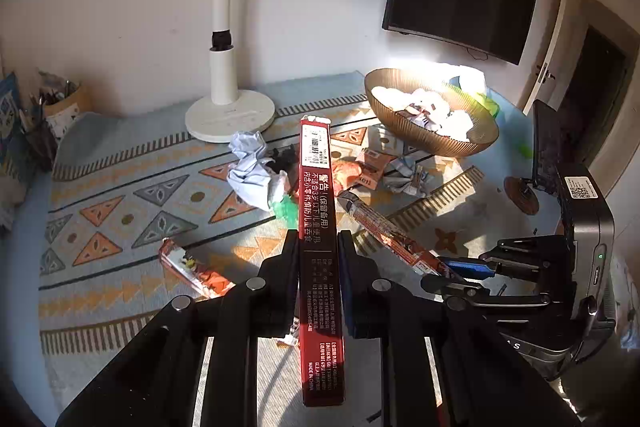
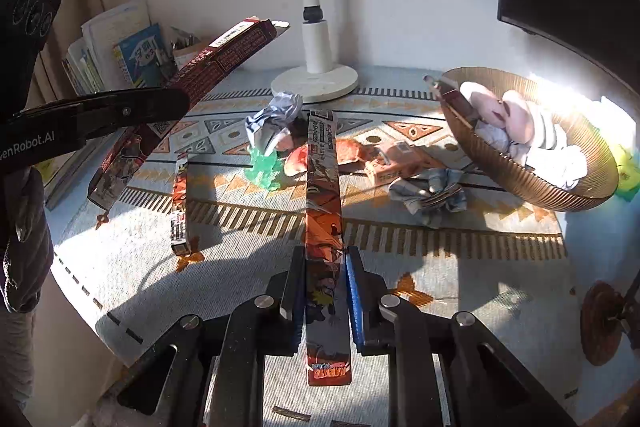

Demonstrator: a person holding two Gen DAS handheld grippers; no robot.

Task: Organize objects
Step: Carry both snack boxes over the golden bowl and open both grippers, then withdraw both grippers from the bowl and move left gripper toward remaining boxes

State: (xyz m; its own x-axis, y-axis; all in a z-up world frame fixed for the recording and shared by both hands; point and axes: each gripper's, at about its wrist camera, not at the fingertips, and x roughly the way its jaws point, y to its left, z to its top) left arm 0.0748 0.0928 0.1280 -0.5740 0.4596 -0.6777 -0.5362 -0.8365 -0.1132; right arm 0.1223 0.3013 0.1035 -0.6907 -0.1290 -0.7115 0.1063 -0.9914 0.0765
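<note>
The left hand-held gripper (image 1: 319,259) is clamped on a long red box (image 1: 320,267), held off the tabletop (image 1: 120,291). The right hand-held gripper (image 2: 325,267) grips an orange box (image 2: 324,227) likewise, probably for stacking together. Farther off lie crumpled paper (image 2: 274,121) and a bowl (image 2: 532,183), apparently collecting clutter.

Two long red printed boxes (image 1: 320,251) (image 2: 325,227), each clamped lengthwise, lifted above the patterned cloth (image 2: 400,239).
</note>
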